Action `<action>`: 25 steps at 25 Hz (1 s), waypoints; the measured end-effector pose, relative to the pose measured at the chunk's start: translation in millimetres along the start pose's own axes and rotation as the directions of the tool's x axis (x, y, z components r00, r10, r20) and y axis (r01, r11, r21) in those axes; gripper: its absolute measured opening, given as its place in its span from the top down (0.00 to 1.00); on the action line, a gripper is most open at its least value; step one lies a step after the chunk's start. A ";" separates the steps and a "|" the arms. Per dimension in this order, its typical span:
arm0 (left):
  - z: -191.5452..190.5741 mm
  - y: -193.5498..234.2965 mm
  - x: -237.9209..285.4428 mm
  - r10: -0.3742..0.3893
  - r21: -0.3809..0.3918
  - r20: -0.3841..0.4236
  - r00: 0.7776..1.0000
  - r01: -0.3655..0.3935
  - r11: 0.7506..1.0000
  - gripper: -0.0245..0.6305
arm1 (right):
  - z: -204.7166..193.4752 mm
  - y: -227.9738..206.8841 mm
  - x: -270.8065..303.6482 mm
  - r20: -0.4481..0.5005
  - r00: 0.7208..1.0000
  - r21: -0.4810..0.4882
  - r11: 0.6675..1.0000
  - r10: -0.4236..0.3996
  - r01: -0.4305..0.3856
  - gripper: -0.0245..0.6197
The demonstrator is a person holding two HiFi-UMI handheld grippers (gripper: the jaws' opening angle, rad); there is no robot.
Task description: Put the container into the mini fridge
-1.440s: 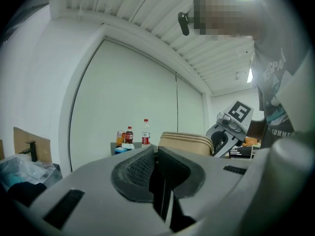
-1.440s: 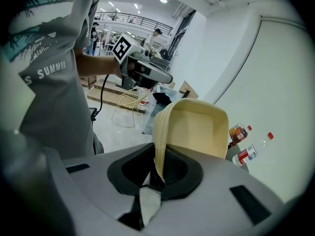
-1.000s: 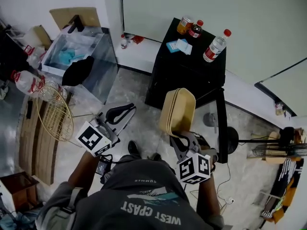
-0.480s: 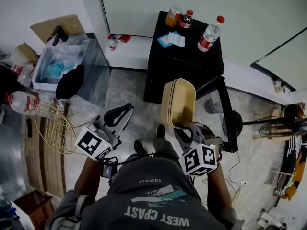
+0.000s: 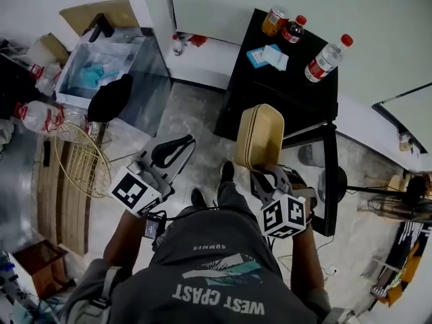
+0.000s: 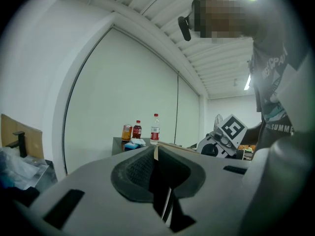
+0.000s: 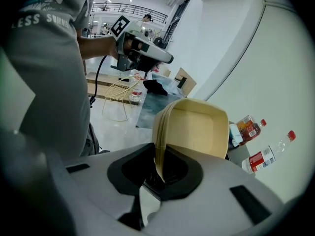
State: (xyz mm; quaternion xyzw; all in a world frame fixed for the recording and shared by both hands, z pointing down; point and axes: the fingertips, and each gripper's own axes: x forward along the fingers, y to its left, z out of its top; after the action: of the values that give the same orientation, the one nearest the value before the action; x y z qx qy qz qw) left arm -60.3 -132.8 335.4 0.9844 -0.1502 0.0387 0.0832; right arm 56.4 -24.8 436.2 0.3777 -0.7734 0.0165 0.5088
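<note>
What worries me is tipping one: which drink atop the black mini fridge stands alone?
The clear water bottle with the red cap, at the right end; the orange can and dark soda bottle stand together.

Black mini fridge (image 5: 290, 90) top, far right, carries an orange jar (image 5: 274, 20) beside a dark soda bottle (image 5: 293, 29), a clear water bottle (image 5: 325, 61) further right, and blue-and-white packets (image 5: 268, 57) nearer.

Bare floor (image 5: 196, 117) before the mini fridge (image 5: 283, 96), its open door (image 5: 330, 181) at the right, bottles (image 5: 326, 59) on top.
</note>
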 end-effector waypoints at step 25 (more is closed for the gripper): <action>-29.5 52.5 20.2 0.103 -0.058 -0.068 0.992 -0.107 0.993 0.90 | -66.8 -40.4 144.7 -0.055 0.996 0.017 0.998 0.069 -0.068 0.87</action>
State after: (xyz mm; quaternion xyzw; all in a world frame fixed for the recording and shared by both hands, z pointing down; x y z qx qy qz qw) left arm -58.5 -182.9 374.3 0.9703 -0.2001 0.0703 0.1163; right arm 103.9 -108.4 569.6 0.3541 -0.7713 0.0504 0.5264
